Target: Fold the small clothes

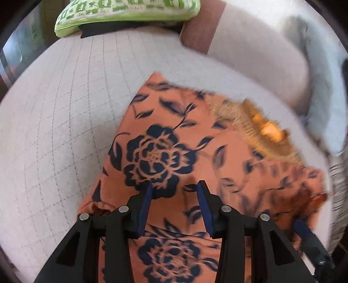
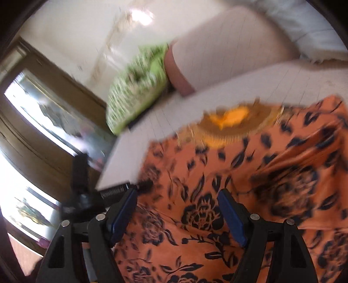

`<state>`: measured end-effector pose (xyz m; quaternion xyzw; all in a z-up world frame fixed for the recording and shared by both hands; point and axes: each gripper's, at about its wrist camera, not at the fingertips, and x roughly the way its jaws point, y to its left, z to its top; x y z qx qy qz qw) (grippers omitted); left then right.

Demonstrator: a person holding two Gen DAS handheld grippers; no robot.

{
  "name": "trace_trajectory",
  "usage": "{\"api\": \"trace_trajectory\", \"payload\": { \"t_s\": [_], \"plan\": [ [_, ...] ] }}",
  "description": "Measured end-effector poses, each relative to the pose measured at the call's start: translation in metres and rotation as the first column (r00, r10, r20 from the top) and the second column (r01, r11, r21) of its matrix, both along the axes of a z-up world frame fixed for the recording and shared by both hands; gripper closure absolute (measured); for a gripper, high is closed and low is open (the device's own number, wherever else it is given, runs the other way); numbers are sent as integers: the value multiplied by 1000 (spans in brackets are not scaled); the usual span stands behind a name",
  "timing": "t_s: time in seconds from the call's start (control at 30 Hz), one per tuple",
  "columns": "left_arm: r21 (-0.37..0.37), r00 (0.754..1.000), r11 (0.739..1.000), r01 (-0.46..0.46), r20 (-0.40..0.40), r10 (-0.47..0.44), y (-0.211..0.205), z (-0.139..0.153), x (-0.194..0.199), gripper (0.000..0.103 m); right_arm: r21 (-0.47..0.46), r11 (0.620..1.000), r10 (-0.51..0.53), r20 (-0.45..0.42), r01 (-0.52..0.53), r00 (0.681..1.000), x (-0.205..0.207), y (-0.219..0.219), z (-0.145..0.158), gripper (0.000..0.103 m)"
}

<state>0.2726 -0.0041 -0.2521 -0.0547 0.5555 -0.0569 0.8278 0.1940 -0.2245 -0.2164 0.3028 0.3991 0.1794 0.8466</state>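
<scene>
Looking at the bed (image 1: 54, 130): pale quilted cover, stitched in a grid, soft and flat; it bears everything we fold.
Garment place: the orange garment (image 1: 174, 135) lies on the bed, directly under both of our grippers.
Garment material: thin woven cloth, orange with dark navy roses and leaves; it drapes loosely and should crease easily.
Progress: we judge the fold is begun, not finished. The left edge looks straight and doubled over, but the right side is bunched in loose ridges, so smoothing and at least one more fold remain.
Pillows: a pale pink bolster (image 1: 250, 50) and a green patterned pillow (image 1: 121, 10) sit at the far edge, well apart from the garment.
Neckline trim (image 1: 256, 128): golden embroidered patch with a yellow piece, rougher than the cloth; too blurred to tell more.
Left gripper (image 1: 174, 185): jaws partly spread, nothing between the blue pads, hovering over a rose.
Right gripper (image 2: 177, 193): jaws spread wide, pinching nothing, above the cloth.
</scene>
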Motion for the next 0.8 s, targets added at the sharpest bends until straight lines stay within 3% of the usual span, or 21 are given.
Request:
{"api": "trace_trajectory", "payload": {
  "t_s": [0.13, 0.2, 0.27, 0.3, 0.37, 0.43, 0.53, 0.6, 0.63, 0.73, 0.8],
  "plan": [
    [53, 1000, 999, 14, 16, -15, 3, -4, 3, 71, -161, 983, -115, -144, 91, 983, 8, -4, -40, 25],
    [65, 1000, 998, 19, 12, -20, 4, -5, 4, 72, -113, 977, -197, -172, 180, 965, 4, -30, -43, 27],
    [58, 1000, 998, 16, 7, -16, 7, -5, 5, 72, -90, 947, -319, -206, 307, 925, -8, -66, -40, 27],
    [56, 1000, 998, 13, 6, -13, 8, -5, 6, 72, -84, 931, -365, -215, 355, 906, -15, -83, -38, 32],
    [58, 1000, 998, 13, 10, -13, 11, -4, 5, 72, -8, 905, -414, -244, 425, 877, -33, -120, -37, 39],
    [69, 1000, 997, 19, 19, -20, 11, -5, 7, 72, 28, 876, -461, -249, 482, 852, -56, -148, -32, 40],
    [83, 999, 996, 30, 31, -33, 4, -6, 2, 72, -68, 822, -564, -223, 565, 795, -88, -182, -21, 37],
    [91, 999, 995, 37, 31, -40, 0, -6, -1, 72, -13, 820, -563, -199, 572, 802, -98, -195, -16, 37],
    [94, 999, 995, 40, 29, -43, -1, -5, -3, 72, 11, 832, -547, -161, 555, 822, -99, -194, -11, 37],
    [92, 999, 995, 45, 20, -47, -4, -4, -12, 72, 22, 905, -422, -71, 424, 904, -84, -166, 1, 37],
    [87, 999, 995, 49, 17, -50, -3, -2, -18, 72, 53, 943, -324, -80, 329, 943, -67, -146, -1, 37]
  ]
}}
